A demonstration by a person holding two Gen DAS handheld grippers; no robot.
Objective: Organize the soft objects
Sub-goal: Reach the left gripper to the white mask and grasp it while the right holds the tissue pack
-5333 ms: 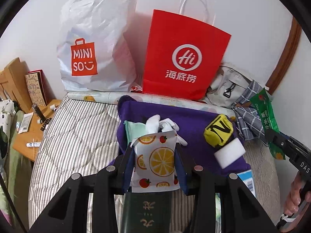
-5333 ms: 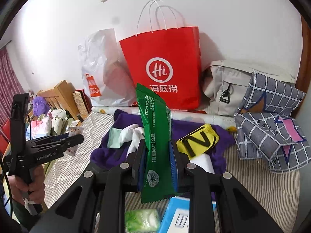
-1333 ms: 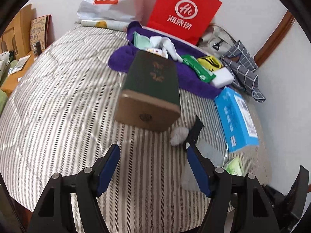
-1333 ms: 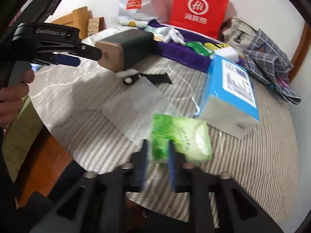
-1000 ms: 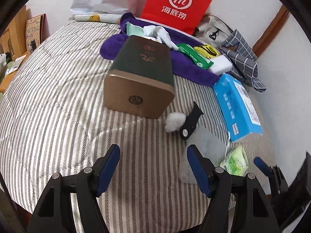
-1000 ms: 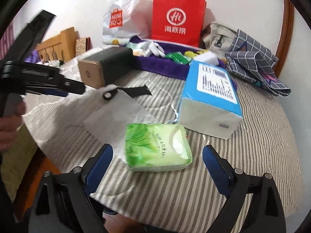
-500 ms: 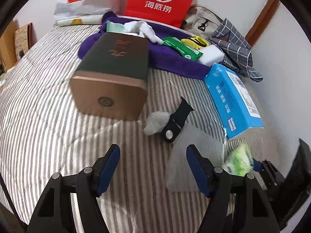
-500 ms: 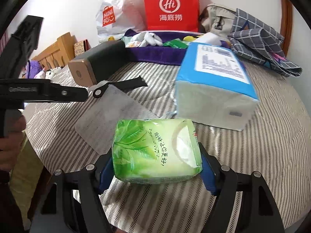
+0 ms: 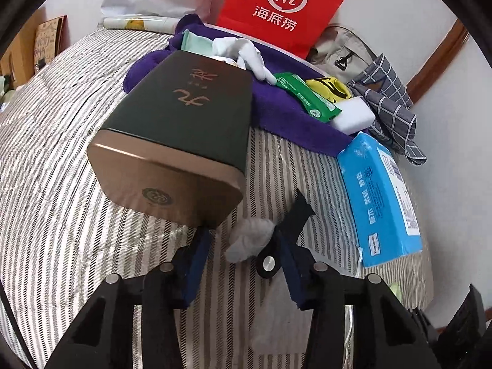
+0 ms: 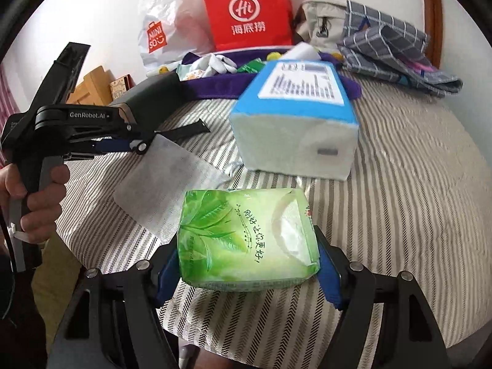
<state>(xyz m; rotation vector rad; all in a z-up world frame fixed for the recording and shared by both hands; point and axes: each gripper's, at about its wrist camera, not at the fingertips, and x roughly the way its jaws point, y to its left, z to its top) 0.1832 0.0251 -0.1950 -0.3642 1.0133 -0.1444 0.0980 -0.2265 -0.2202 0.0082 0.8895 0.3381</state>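
The right tool (image 10: 247, 272) is clenched on a green tissue pack (image 10: 246, 240), its blue pads pressing both ends; the pack sits low over the striped bed (image 10: 399, 184), printed with leaves and Chinese script too small to read with confidence. Straight ahead of it lies one blue tissue brick (image 10: 295, 123) with a white label of fine print, blocking the way to the purple towel (image 10: 221, 84) behind. A translucent plastic sheet (image 10: 172, 184) lies just left of the pack.

The left tool (image 9: 243, 264) is released, its jaws set apart around a small grey-white wad (image 9: 250, 240) and the round end of a black strap (image 9: 286, 233), both resting on the bed. Just beyond its left finger lies a dark green box (image 9: 184, 123) on its side, gold base toward the camera, two gold characters on its face. In the right wrist view this tool's body reads "GenRobot.AI".

On the towel I count one pale green cloth (image 9: 196, 43), a bunch of white fabric (image 9: 243, 52), one green sachet (image 9: 307, 97), one yellow item (image 9: 329, 87) with black marks and one white sponge block (image 9: 353, 118). Against the wall stand two bags: a red paper bag (image 9: 283, 9) marked "Hi" with "海底捞", and a white plastic bag (image 10: 166, 21) marked "MINISO". A beige backpack (image 9: 341, 52) and a grey checked cloth (image 9: 390, 107) lie at the right
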